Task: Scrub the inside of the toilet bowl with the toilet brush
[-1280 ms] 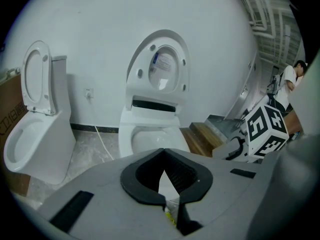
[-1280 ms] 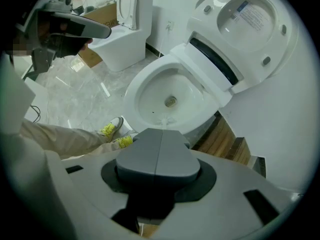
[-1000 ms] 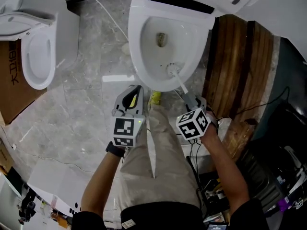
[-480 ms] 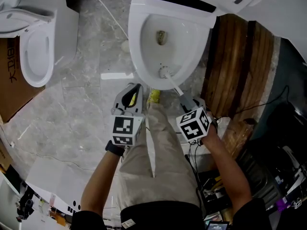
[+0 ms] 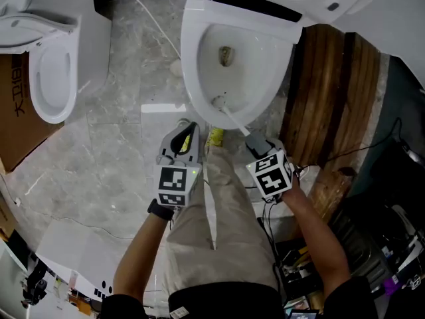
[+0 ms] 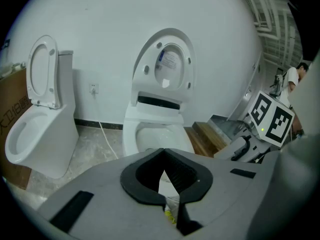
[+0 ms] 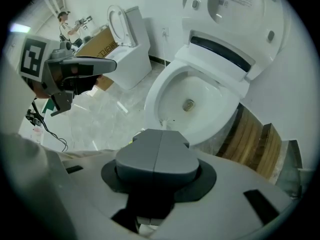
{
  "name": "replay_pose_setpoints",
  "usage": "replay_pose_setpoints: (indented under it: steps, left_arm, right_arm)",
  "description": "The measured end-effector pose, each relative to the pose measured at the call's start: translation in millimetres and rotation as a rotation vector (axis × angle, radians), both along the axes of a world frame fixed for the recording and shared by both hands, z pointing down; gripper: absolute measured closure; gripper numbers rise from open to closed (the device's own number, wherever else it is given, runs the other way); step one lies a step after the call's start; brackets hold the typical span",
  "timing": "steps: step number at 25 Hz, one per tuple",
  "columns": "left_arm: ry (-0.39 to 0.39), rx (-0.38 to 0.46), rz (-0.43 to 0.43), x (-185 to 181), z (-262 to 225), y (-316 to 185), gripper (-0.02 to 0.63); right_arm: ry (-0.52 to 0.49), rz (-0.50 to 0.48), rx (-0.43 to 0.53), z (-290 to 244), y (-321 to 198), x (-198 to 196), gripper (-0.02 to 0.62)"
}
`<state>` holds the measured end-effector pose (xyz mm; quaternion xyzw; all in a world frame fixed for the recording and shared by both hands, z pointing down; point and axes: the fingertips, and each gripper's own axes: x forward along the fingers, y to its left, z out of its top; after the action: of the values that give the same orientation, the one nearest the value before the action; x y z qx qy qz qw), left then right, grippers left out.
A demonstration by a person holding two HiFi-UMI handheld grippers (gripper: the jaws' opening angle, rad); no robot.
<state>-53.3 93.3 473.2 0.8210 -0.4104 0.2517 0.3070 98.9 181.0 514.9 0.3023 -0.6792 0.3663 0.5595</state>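
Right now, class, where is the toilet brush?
Head view: the toilet brush leans into the centre toilet bowl, bristles on its near left inner wall, short of the drain hole; the right hand-held gripper holds its handle.

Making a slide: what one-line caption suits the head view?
Right tongs hold the toilet brush against the near wall of the toilet bowl; left tongs hang shut alongside.

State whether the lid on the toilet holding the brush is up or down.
Up: the lid stands raised behind the exposed bowl.

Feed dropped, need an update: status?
Right hand-held gripper shut on toilet brush. Its head inside toilet bowl, near front rim. Left hand-held gripper shut, empty.
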Motion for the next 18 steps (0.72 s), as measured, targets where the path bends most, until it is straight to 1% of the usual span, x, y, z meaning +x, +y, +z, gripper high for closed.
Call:
replay_pose_setpoints:
  steps: [4,6,10,11,14,18]
  left_arm:
    - [0.002,0.004,0.0,0.9,-0.6,-3.5,0.589]
    - [-0.004,0.013,0.0,2.5,-0.1,-4.9,0.589]
    - [-0.052,0.069,0.066,4.7,-2.4,-3.3,0.589]
    - [-0.055,0.073,0.068,2.9,-3.0,-2.5,0.589]
    - [-0.042,0.07,0.038,1.8,-3.8,-3.4,0.589]
    - [-0.034,0.072,0.03,3.0,-4.8,-5.9,0.589]
  right_arm:
    - [-0.051,0.054,-0.005,4.8,-10.1,-3.5,0.431]
    - [-0.072,0.062,-0.001,7.1,-21.1,-7.9,0.431]
    - [-0.074,0.05,0.027,10.7,-44.9,-19.8,0.431]
    - [-0.079,0.052,0.033,12.8,-51.5,-23.6,0.431]
    - [-0.096,0.063,0.046,17.1,-74.9,-25.7,0.431]
    - [-0.107,0.073,0.065,17.8,-102.7,-28.2,0.431]
